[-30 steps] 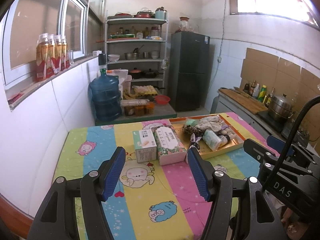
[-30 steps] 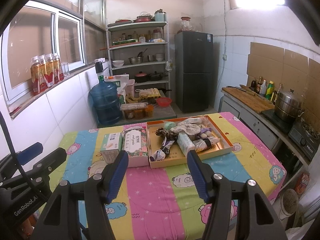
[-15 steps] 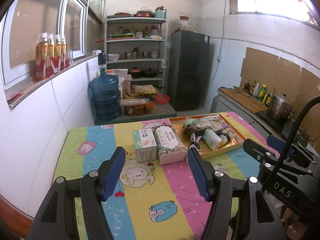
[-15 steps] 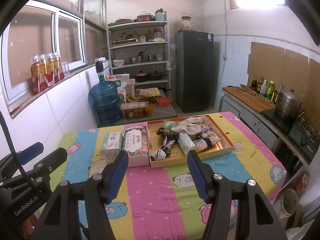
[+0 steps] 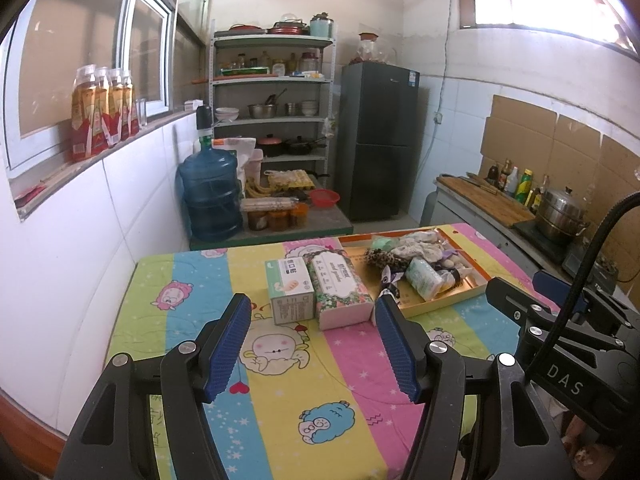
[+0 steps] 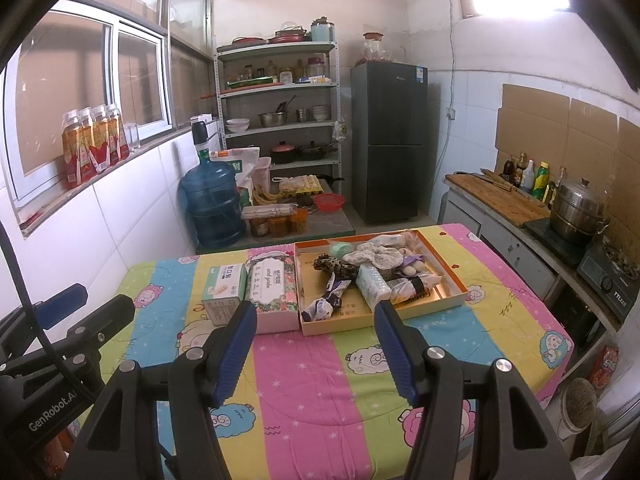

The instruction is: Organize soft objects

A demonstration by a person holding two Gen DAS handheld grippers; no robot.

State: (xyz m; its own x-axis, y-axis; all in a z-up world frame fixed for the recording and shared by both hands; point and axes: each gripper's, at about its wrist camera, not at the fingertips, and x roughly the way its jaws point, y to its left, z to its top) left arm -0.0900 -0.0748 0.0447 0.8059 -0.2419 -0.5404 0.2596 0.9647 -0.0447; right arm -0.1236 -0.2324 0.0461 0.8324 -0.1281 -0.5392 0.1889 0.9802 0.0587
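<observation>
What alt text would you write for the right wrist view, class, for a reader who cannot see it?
The open right gripper hovers over a colourful cartoon tablecloth, aimed at an orange tray heaped with soft items. Left of the tray lie a floral tissue pack and a small green box; kitchen shelves and a fridge stand behind.

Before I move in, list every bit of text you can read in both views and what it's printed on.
"DAS": right tongs body, seen from the left wrist view.
"GenRobot.AI": left tongs body, seen from the right wrist view; its last letters are cut off.
"TTL": stove, partly legible.
Print on the green box, floral tissue pack and orange tray: too blurred to read.
</observation>
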